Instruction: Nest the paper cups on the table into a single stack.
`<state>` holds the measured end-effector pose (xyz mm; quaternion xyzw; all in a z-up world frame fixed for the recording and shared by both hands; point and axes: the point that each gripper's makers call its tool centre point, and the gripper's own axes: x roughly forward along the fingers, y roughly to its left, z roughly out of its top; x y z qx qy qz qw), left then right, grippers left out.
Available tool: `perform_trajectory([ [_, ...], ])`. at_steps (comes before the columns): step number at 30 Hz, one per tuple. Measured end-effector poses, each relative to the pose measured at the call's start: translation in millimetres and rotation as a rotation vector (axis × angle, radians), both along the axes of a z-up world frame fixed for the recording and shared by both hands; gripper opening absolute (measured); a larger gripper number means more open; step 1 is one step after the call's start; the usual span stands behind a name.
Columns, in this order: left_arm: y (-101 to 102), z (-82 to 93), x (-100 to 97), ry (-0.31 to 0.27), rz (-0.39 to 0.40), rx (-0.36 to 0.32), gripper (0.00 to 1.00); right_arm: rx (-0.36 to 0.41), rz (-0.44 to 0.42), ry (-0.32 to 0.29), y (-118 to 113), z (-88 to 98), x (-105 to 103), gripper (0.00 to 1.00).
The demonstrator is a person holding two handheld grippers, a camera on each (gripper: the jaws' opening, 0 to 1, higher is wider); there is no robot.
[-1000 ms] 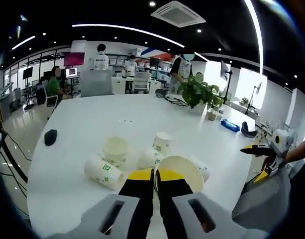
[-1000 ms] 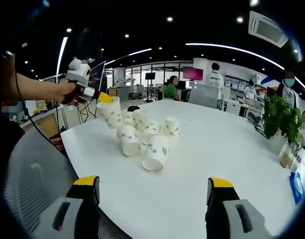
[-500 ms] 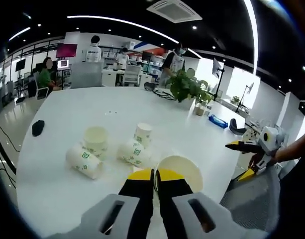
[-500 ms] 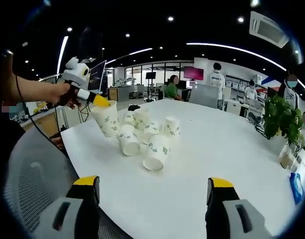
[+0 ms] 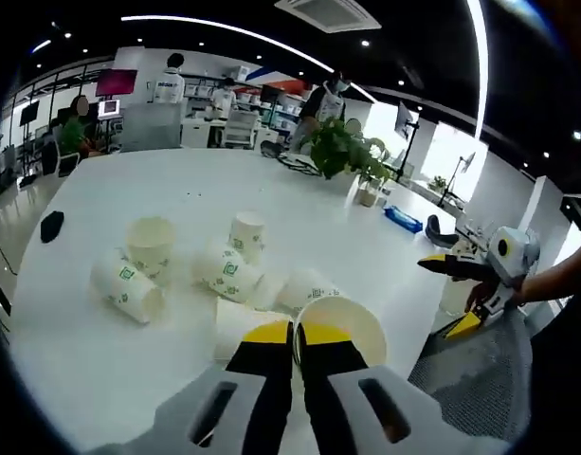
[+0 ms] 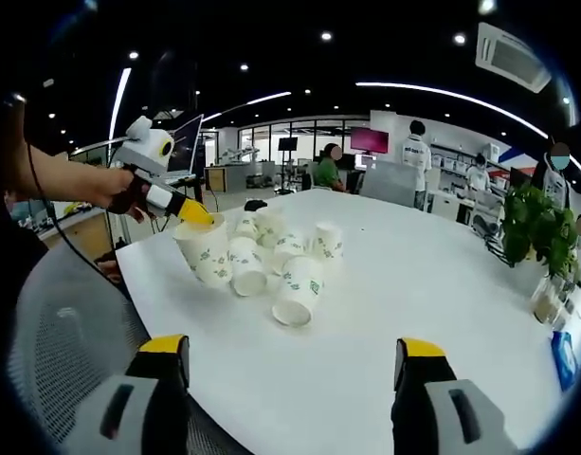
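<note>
Left hand-held gripper (image 5: 295, 334) pinched a paper cup (image 5: 350, 320) by its rim; right hand-held gripper (image 6: 295, 358) stood wide. Lowering tilted could topple the cups at 11 o'clock (image 5: 235, 275)

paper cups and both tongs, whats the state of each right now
left tongs: shut on the rim of a held cup
held cup: upright, slightly tilted, low over the table edge
loose cups: clustered on the table, some upright, some on their sides, none nested
right tongs: open, empty, back from the cups
white table: holds the loose cups
</note>
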<state>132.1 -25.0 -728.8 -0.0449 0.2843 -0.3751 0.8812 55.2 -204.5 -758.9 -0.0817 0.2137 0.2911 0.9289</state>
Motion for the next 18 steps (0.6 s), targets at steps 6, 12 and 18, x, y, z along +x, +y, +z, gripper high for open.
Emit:
perform_trajectory([
  [6, -7.1, -12.0, 0.7, 0.024, -0.008, -0.004, 0.00, -0.002, 0.015, -0.004, 2.2, 0.2, -1.0, 0.92],
  [12, -12.9, -22.3, 0.6, 0.051, -0.012, -0.009, 0.00, 0.005, 0.024, -0.007, 3.8, 1.0, -1.8, 0.93],
  [18, -18.6, -27.8, 1.5, 0.074, -0.003, -0.022, 0.00, 0.017, 0.040, -0.008, 6.7, 1.6, -2.9, 0.96],
])
